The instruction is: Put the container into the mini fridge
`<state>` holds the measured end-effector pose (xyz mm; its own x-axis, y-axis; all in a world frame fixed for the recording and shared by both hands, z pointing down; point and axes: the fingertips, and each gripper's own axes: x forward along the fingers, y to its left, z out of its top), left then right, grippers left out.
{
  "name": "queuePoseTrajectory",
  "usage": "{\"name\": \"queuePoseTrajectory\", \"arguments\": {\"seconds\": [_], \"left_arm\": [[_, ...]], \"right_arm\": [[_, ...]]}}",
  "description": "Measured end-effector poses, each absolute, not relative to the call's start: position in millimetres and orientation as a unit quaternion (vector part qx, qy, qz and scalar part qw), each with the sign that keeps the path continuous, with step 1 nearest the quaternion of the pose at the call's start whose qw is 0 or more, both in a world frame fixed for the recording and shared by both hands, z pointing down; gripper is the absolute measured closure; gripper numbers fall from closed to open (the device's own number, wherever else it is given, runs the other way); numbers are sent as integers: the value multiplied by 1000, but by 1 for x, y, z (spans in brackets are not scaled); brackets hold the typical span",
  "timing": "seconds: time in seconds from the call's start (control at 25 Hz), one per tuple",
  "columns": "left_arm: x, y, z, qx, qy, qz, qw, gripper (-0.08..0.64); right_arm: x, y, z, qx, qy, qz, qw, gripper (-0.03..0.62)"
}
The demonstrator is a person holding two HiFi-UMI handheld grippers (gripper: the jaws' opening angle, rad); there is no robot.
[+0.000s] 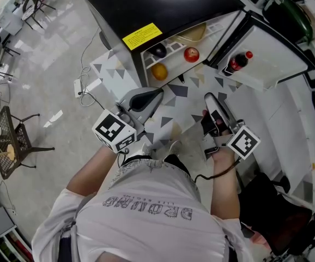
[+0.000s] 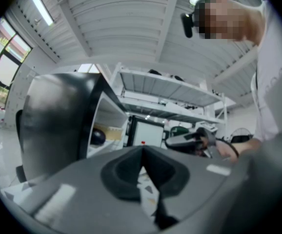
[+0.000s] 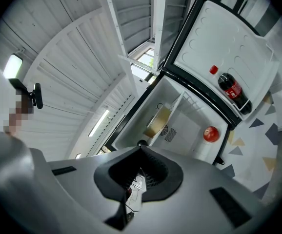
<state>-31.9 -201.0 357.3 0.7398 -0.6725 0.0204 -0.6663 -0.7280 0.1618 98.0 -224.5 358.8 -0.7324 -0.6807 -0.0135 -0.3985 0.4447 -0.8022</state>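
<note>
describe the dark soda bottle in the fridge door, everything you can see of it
The bottle is small and plastic-looking, filled with dark drink, with a red label round its middle and a red cap screwed on. It sits alone, upright as far as can be told, in the rack inside the open white door of the mini fridge. A thin rail crosses in front of its lower part. Nothing else touches it.

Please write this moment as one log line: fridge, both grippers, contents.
fridge: door open | left gripper: shut, empty | right gripper: shut, empty | inside: apple, orange | door: cola bottle
</note>
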Motion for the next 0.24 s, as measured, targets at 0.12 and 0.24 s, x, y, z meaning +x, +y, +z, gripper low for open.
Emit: {"name": "queuePoseTrajectory", "arguments": {"seconds": [0.12, 0.24], "left_arm": [[-31, -202, 356, 929, -360, -19, 78, 552], [-31, -203, 356, 929, -361, -20, 79, 552]], "right_arm": [[99, -225, 358, -323, 833, -416, 170, 592], [99, -226, 357, -321, 833, -417, 171, 592]]}}
